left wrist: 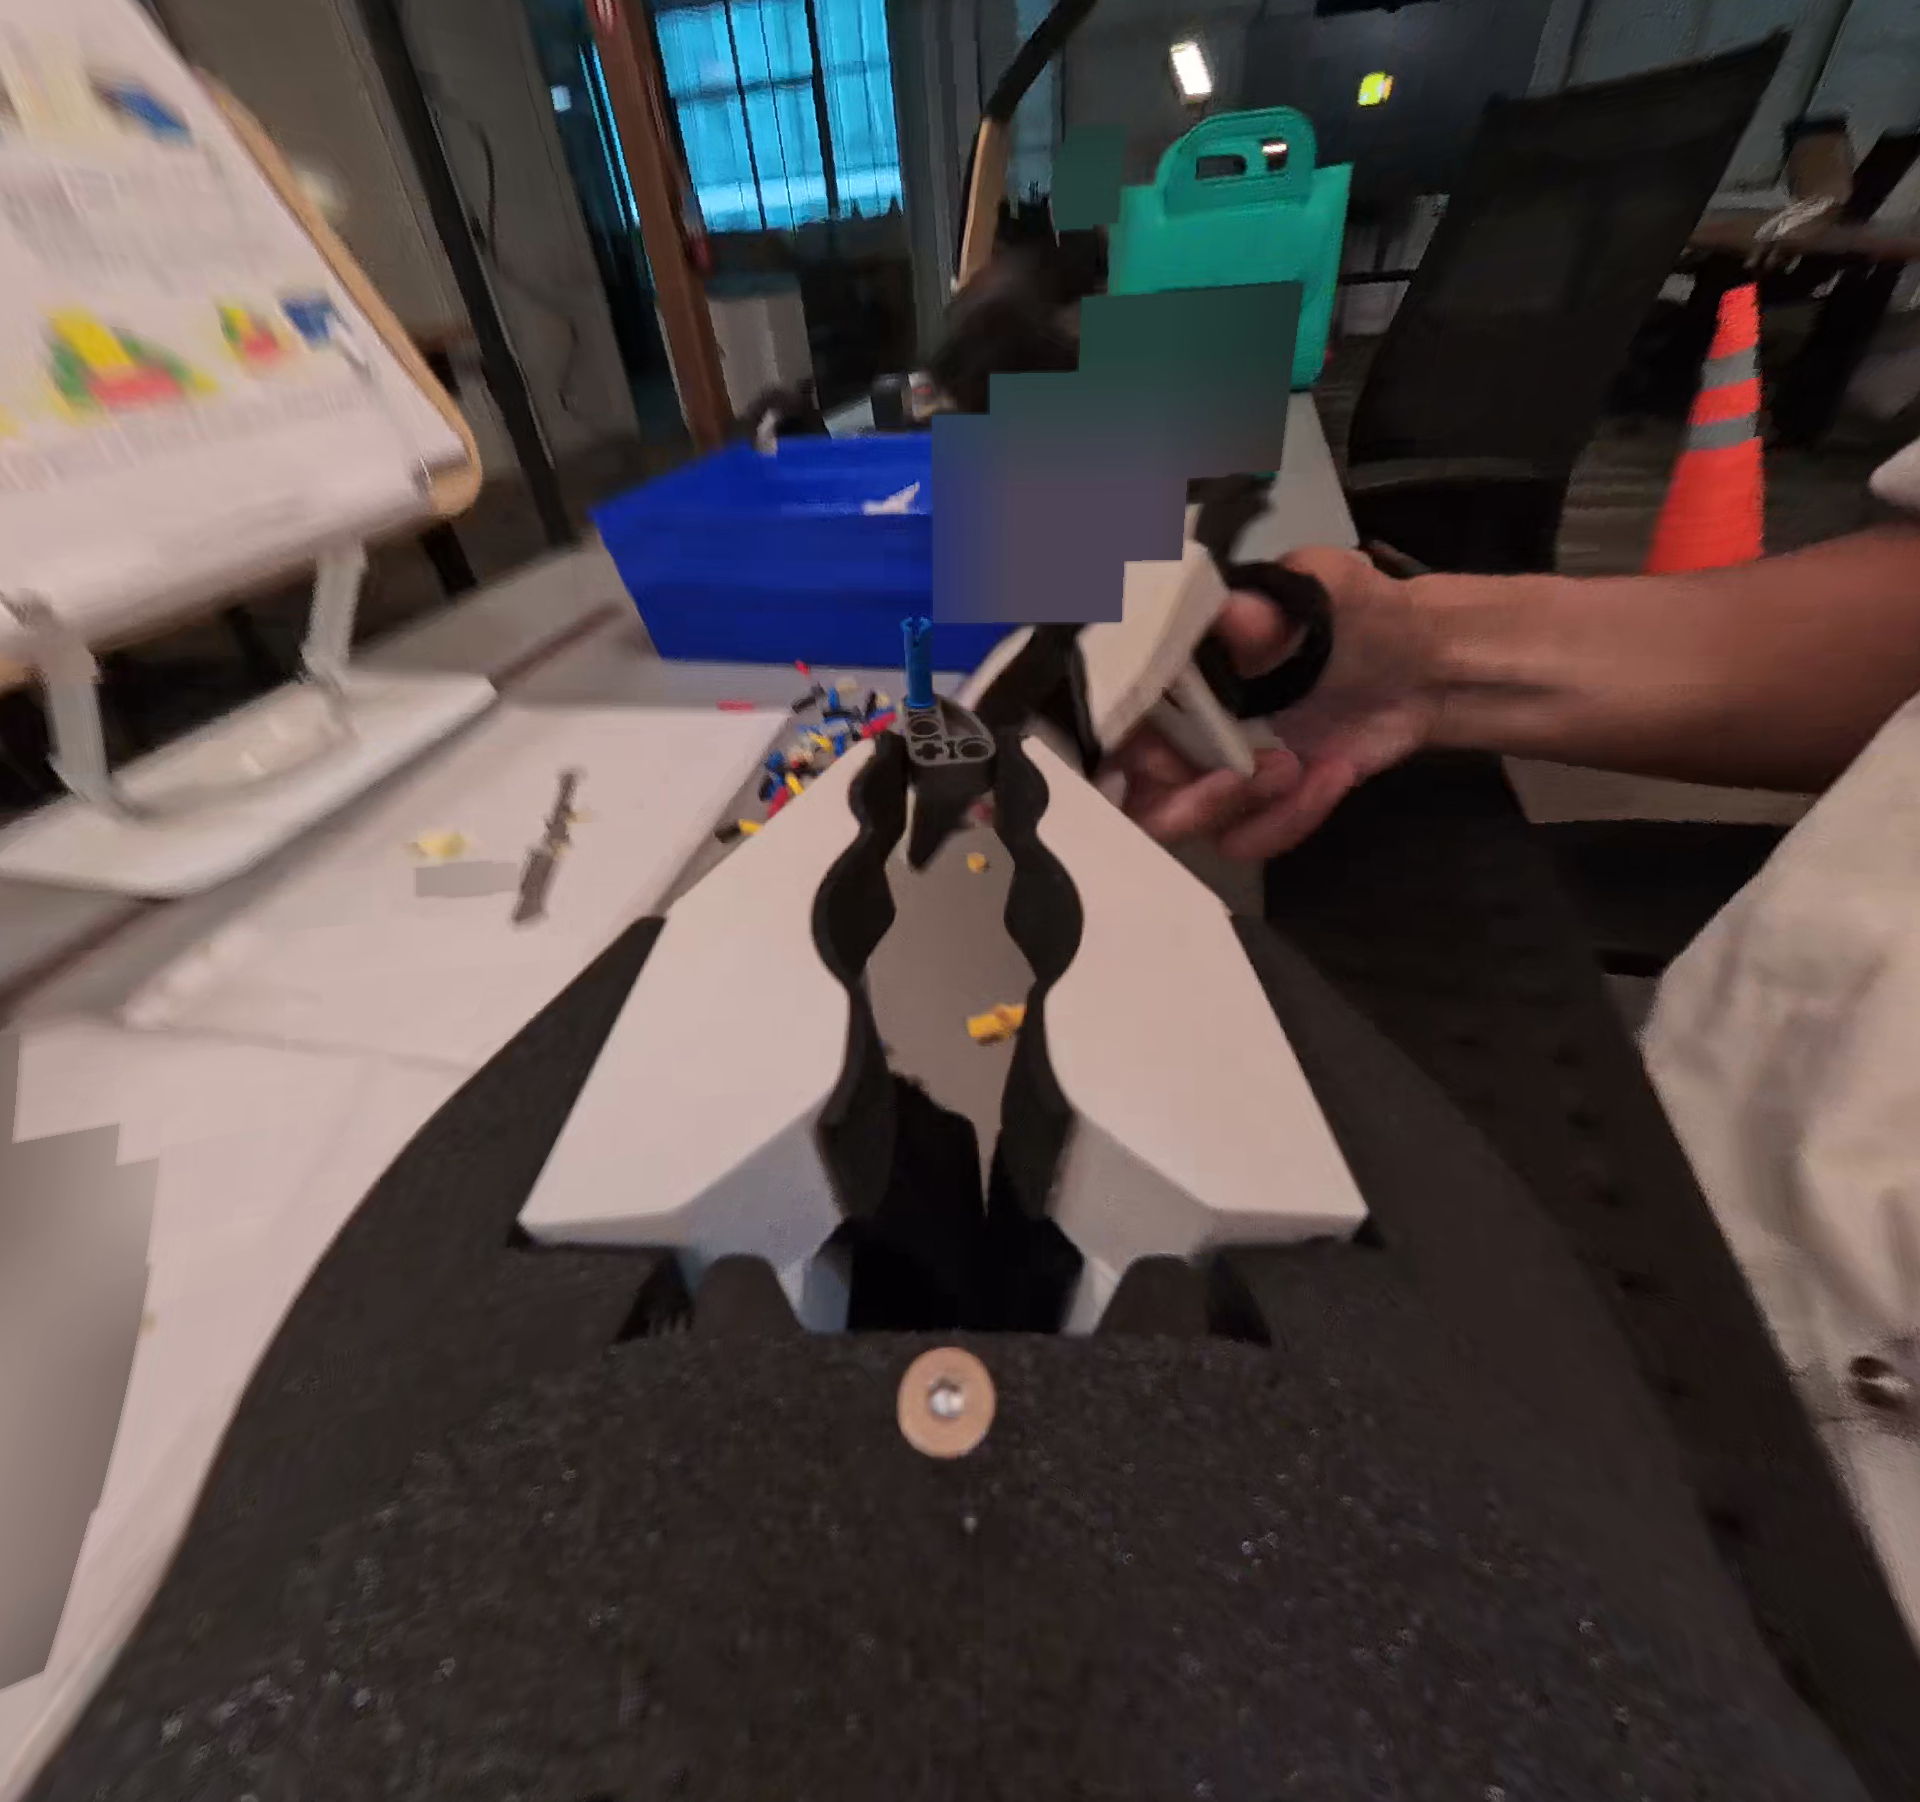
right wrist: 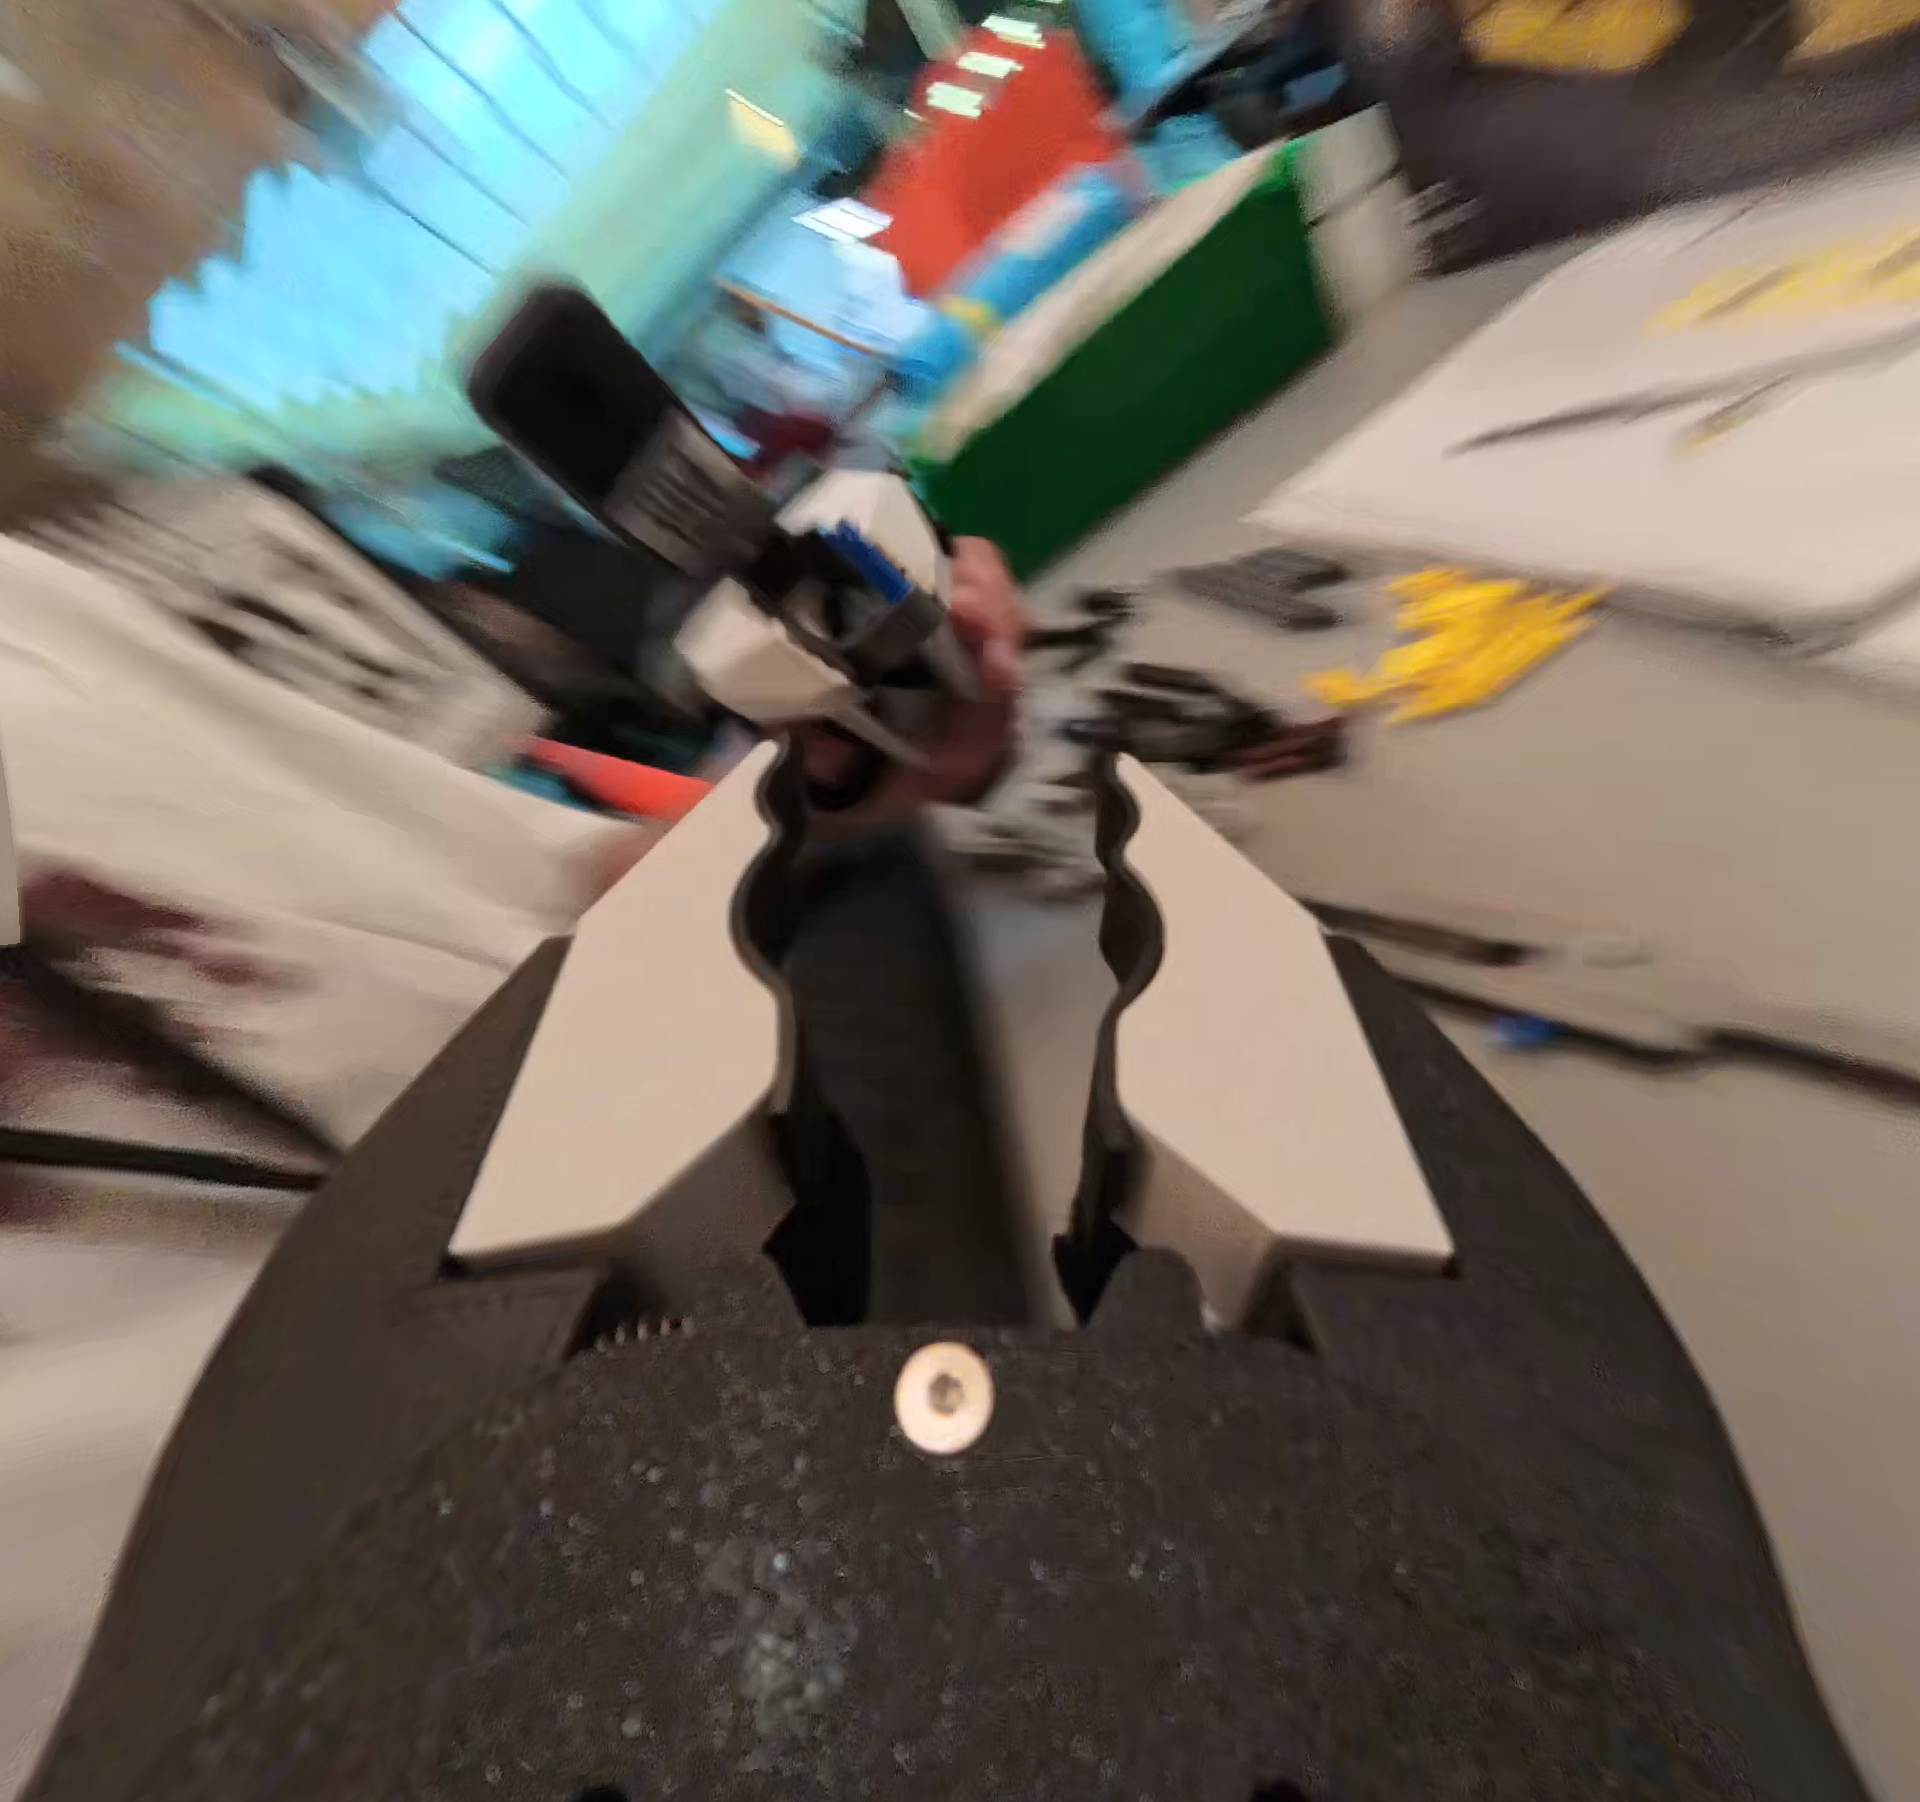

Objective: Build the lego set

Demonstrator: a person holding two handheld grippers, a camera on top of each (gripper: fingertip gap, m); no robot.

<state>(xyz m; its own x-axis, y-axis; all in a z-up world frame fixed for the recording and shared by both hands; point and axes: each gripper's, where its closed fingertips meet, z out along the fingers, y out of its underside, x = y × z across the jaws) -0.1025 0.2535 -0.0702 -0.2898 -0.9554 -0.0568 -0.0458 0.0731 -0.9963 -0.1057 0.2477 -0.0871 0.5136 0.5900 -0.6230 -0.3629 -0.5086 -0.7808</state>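
So the left gripper [left wrist: 948, 750] is pinching a small dark grey lego beam [left wrist: 945, 736] right at its tips, with a blue pin [left wrist: 917, 661] sticking straight up out of it. Just behind the beam there's a scatter of loose lego pieces [left wrist: 821, 739] on the white table [left wrist: 343, 973], then a blue bin [left wrist: 790, 547] farther back. Left of the beam stands the instruction sheet [left wrist: 177, 298] on a stand, print too blurry to read. Right of the beam, a hand [left wrist: 1309, 703] holds the right gripper [right wrist: 945, 796], its jaws spread wide around nothing.
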